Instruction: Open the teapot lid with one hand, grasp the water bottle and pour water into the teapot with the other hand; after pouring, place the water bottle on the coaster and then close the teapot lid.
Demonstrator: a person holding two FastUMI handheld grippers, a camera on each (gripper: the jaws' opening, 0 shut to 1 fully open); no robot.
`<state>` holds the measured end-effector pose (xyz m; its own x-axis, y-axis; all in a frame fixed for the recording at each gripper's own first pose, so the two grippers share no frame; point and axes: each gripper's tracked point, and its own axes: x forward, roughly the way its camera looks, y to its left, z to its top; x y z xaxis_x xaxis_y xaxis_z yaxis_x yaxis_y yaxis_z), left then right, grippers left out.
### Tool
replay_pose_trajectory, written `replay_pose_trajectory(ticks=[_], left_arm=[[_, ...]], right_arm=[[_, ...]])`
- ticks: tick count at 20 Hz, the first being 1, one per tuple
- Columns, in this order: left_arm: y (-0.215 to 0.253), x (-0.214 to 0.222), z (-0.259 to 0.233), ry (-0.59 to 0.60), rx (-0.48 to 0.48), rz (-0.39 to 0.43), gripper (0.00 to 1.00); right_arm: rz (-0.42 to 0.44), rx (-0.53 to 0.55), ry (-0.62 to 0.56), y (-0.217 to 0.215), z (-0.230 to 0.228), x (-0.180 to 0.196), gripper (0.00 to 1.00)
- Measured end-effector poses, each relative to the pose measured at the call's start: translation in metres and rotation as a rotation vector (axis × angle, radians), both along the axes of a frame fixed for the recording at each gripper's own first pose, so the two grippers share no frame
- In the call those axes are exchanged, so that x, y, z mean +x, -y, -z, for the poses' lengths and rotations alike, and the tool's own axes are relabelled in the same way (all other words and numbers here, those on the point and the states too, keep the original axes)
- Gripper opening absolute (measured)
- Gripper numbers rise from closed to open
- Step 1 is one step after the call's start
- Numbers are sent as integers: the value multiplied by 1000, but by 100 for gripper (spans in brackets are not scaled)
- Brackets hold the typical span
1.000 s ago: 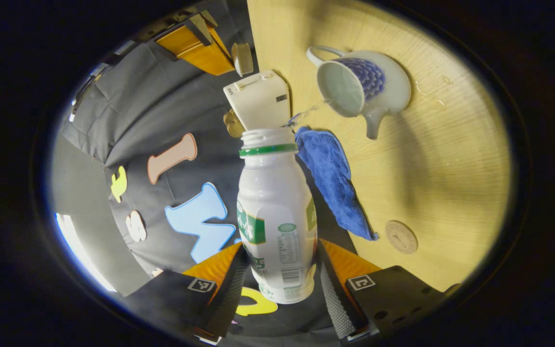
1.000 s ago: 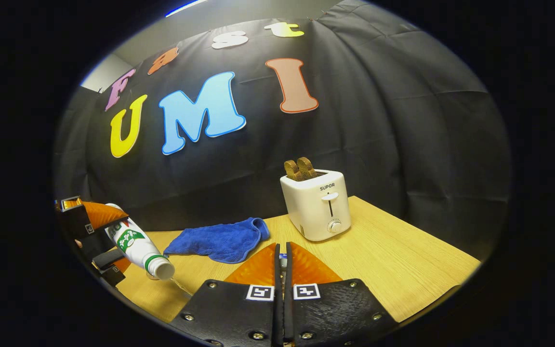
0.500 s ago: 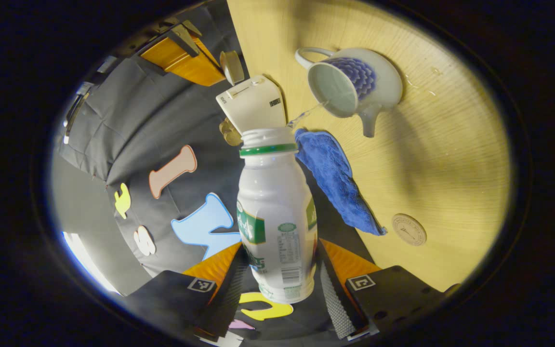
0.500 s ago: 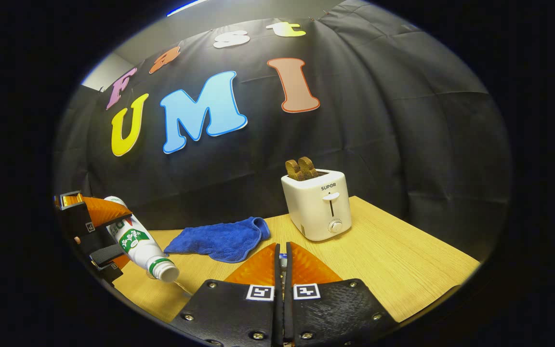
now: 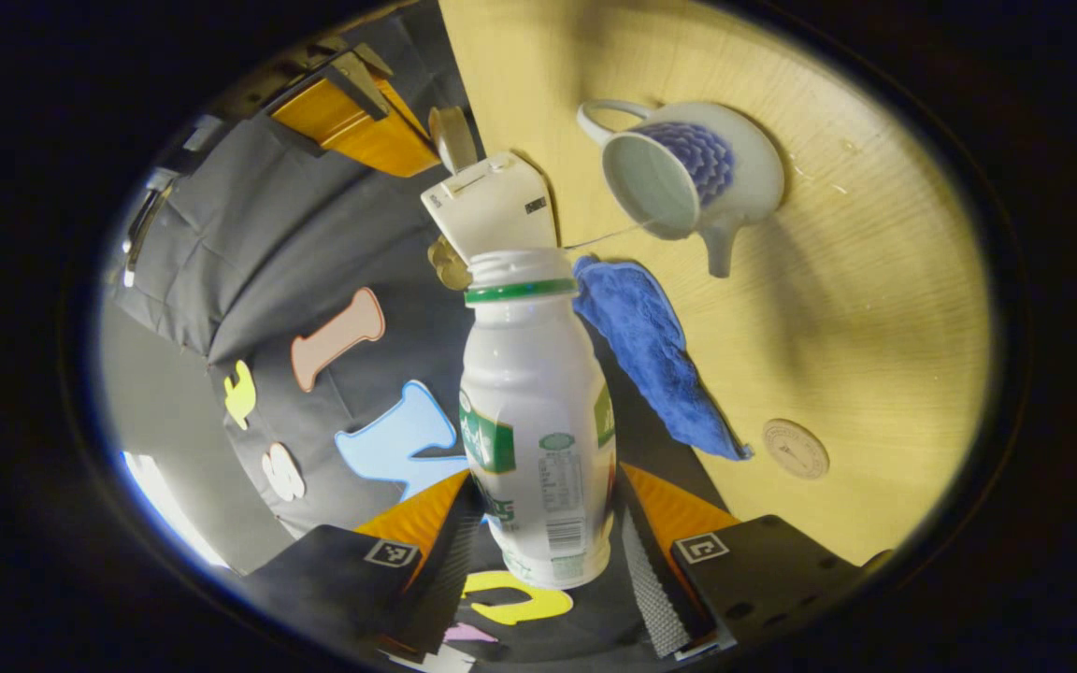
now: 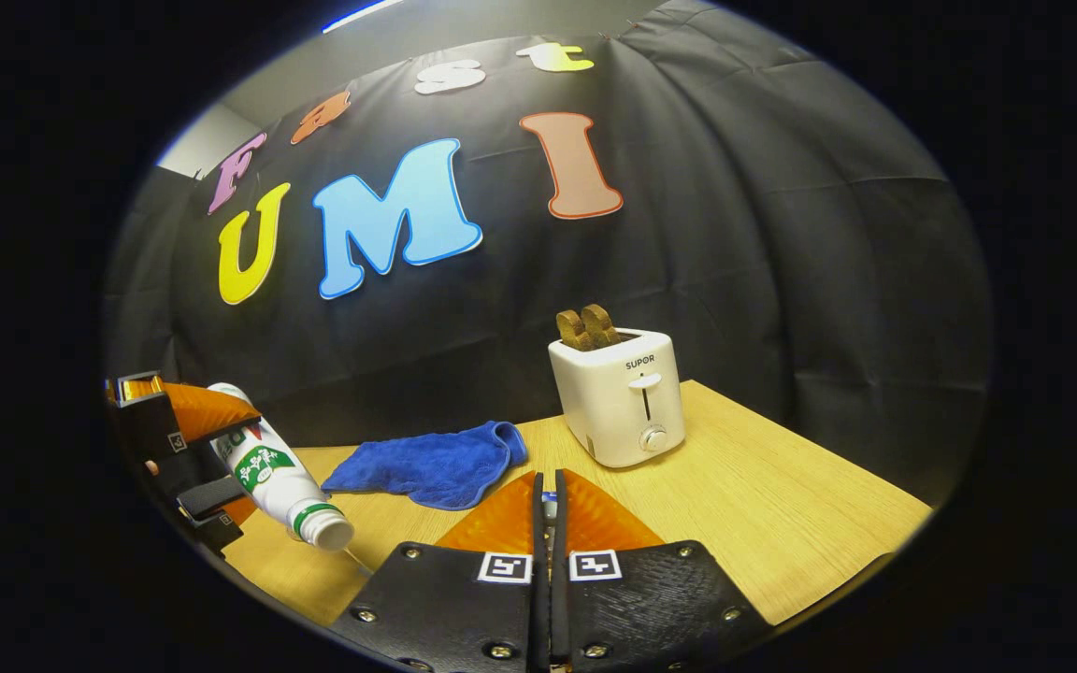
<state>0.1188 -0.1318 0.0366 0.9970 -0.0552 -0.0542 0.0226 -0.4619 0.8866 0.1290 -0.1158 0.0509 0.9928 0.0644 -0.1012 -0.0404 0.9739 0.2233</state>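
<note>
My left gripper [image 5: 546,509] is shut on a white water bottle [image 5: 534,411] with a green neck ring, uncapped and tipped over. A thin thread of water runs from its mouth to the open white-and-blue teapot [image 5: 688,178] on the wooden table. In the right gripper view the left gripper [image 6: 185,460] holds the bottle [image 6: 279,479] tilted mouth-down at the left. My right gripper [image 6: 549,486] is shut on the teapot lid [image 6: 549,508], of which a sliver shows between its fingers. In the left gripper view the lid [image 5: 452,138] hangs from the right gripper [image 5: 366,117] beyond the toaster. A round coaster [image 5: 796,449] lies near the cloth.
A white toaster [image 6: 618,397] with toast in it stands at the back of the table [image 6: 763,523]. A blue cloth [image 6: 431,463] lies crumpled left of it, between toaster and coaster. Small water drops [image 5: 819,173] sit on the wood beside the teapot.
The water stream has thinned from a broad trickle to a fine thread. The bottle has shifted slightly toward the teapot. The right gripper has stayed put with the lid.
</note>
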Motion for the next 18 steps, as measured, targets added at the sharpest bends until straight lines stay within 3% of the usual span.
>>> replay_pose_trajectory(ticks=[3,4,5,6,7,12,18], left_arm=[[-1,-5,3,-29,-78,-3,84],[-1,-7,4,-36,-105,-2,90],[-4,-7,7,-45,-140,-4,84],[-8,-8,9,-56,-184,-5,84],[-12,-8,14,-71,-228,-16,91],[-35,-14,27,-116,-394,-57,88],[-71,-30,42,-201,-730,-153,86]], right_arm=[[-2,1,3,0,-1,0,0],[-3,2,4,0,0,0,0],[-4,5,6,0,0,0,0],[-7,8,7,0,0,0,0],[-11,13,6,-1,0,0,0],[-43,36,13,-9,-1,1,0],[-136,22,22,-38,-1,-4,0]])
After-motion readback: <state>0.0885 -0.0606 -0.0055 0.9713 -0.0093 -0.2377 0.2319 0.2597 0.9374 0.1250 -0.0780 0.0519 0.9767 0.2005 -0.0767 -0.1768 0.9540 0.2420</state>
